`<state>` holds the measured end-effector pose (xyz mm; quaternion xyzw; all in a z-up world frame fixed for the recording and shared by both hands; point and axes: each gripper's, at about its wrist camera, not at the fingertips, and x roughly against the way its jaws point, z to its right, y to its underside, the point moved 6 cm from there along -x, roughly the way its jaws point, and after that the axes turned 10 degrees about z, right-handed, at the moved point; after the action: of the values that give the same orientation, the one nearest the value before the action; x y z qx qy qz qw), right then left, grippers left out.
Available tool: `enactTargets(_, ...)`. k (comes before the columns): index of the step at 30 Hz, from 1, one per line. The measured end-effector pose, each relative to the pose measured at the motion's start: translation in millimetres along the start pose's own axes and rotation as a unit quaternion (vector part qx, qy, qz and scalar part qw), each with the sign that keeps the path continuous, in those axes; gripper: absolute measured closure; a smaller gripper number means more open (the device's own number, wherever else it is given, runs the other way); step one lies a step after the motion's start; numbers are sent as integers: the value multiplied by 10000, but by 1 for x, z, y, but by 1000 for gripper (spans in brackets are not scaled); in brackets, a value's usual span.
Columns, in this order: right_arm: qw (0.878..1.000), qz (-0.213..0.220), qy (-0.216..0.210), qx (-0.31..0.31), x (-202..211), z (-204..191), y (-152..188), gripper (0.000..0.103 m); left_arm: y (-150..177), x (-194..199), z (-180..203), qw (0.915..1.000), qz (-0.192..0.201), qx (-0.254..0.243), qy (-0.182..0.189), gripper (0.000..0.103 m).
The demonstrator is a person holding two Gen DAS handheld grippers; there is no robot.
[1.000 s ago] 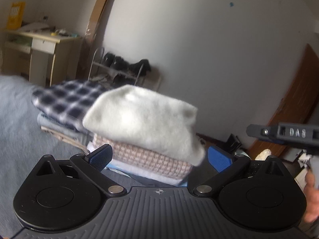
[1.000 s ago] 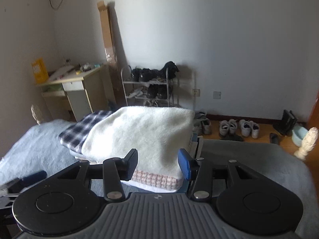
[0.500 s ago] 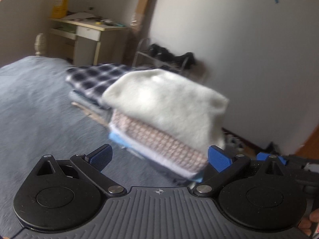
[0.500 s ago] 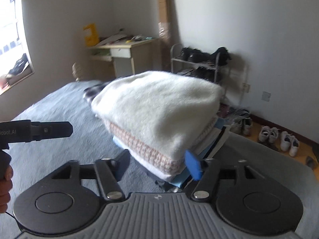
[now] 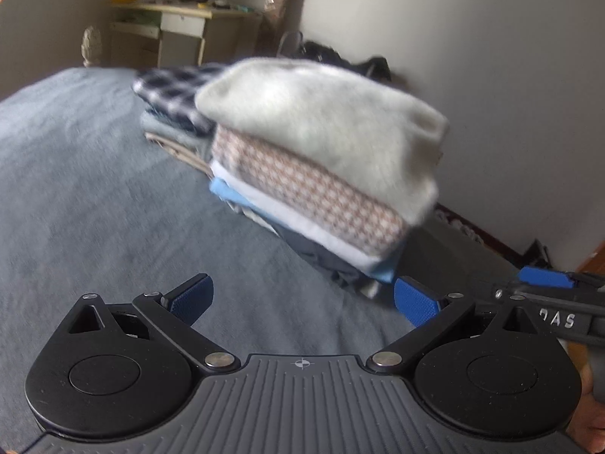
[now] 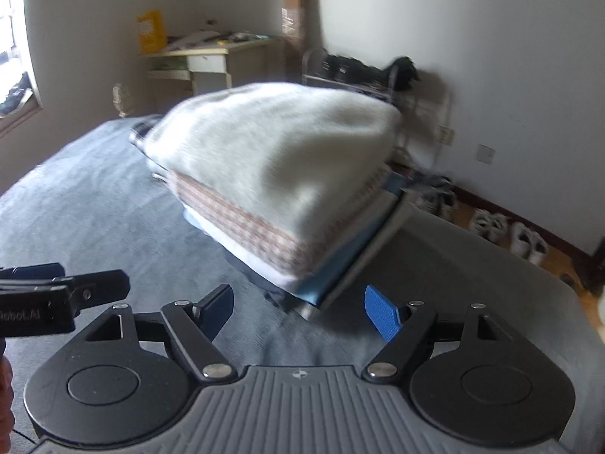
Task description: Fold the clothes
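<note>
A stack of folded clothes point(image 5: 302, 204) point(image 6: 264, 227) sits on the grey bed point(image 5: 94, 189) point(image 6: 94, 204). A fluffy white garment point(image 5: 321, 128) point(image 6: 272, 151) lies on top, with a pink patterned piece point(image 5: 302, 185) point(image 6: 245, 227) and pale blue layers under it. A checked blue garment point(image 5: 170, 87) tops a second pile behind. My left gripper point(image 5: 302, 299) is open and empty, a little short of the stack. My right gripper point(image 6: 298, 310) is open and empty too, just before the stack's near corner. Each gripper shows at the edge of the other's view.
A desk point(image 5: 181, 26) point(image 6: 211, 56) stands at the far wall, with a shoe rack point(image 6: 363, 75) beside it. Shoes point(image 6: 506, 230) lie on the wooden floor to the right of the bed. A window point(image 6: 15, 56) is at the left.
Both grippers have drawn back and swung left, so the stack sits farther off and more to the right. The right gripper's fingers have spread wider.
</note>
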<state>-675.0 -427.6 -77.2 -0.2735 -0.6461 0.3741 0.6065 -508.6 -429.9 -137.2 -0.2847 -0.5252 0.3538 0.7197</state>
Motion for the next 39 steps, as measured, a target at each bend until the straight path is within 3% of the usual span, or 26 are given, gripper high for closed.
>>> enactTargets(7,9969,68,734,-270,30,18,4,11,11,12,19,9994,-108,-311,105,0)
enactTargets(15,9920,120,1220,-289,39,17,10,9,24,6,13,9986,-488,-199,46,0)
enactTargets(27,9899,78,1412,-124,44,21,23,7,38,5,19,9974,-672,-249,9,0)
enactTargets(39,9922,-123,1199,-329,38,25,29,7,36,1,27,9964,-638,-535,-175,0)
